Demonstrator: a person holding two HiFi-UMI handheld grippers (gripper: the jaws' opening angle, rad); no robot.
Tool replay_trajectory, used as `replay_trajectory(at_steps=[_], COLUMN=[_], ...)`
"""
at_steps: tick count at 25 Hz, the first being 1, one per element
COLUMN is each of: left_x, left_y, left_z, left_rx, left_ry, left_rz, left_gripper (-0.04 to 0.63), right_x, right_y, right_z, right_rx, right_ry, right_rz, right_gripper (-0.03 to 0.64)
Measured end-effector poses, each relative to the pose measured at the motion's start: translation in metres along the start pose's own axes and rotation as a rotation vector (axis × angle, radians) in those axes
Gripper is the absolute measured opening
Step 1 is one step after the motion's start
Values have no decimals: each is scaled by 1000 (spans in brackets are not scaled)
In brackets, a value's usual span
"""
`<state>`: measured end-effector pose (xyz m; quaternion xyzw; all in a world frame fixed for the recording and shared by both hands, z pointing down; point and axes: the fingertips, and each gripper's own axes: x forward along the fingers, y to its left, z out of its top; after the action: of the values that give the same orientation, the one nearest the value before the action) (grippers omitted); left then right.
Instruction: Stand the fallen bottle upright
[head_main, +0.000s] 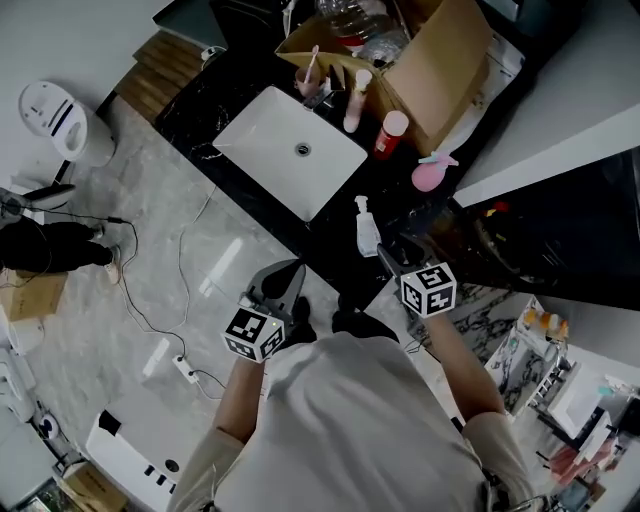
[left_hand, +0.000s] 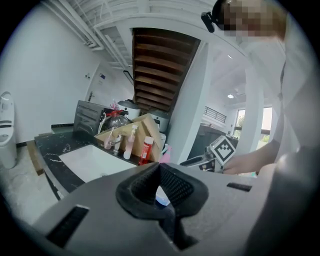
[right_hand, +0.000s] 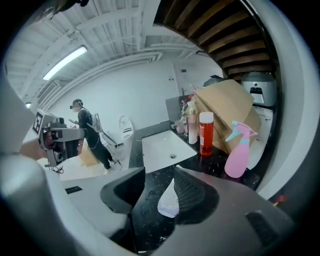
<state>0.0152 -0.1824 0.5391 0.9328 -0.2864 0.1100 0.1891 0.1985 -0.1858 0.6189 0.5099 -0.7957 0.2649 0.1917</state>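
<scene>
- Left tongs (left_hand: 159, 169): closed, tips together, nothing gripped. In the head view they hang at 6 o'clock of the sink (head_main: 290, 150), by the near edge of the counter (head_main: 335, 235). They look idle.
- Fallen bottle (head_main: 367, 228): white pump bottle, flat on its side on the black counter at 4 o'clock of the sink. Pump end points to 12 o'clock.
- Right tongs (right_hand: 160, 175): open, aimed down at the counter from the bottle's 5 o'clock. In the right gripper view the white body shows in the gap, close against the right jaw. Neither pad seems to press on it.
- At 1 o'clock of the fallen bottle: red bottle (head_main: 391, 133) and pink spray bottle (head_main: 432, 172), both upright, with the cardboard box (head_main: 430, 70) behind them.
- Progress, judged: approach about finished and nothing else done. The bottle still lies flat and ungripped.
- Left to do: close on the body, tip it onto its base, and release it clear of the spray bottle.
</scene>
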Motion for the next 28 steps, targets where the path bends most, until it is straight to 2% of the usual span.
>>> replay_trajectory(at_steps=[6,15,24,28], left_x=[12,21,23,21], left_y=[12,21,30,36], left_z=[-10,-19,-35,-40], left_rx=[-29,-61,-101,-118], left_ry=[12,18,26,29], left_rz=[50,116,156,170], left_gripper=[8,8,8,8], right_x=[45,98,142,158], right_y=[-18,-38,-47,-53], right_z=[-21,-53,-75,-81], right_rx=[-12,44,120,156], right_ry=[88,221,352,400], right_rz=[39,82,70,32], right_gripper=[209,243,282,294])
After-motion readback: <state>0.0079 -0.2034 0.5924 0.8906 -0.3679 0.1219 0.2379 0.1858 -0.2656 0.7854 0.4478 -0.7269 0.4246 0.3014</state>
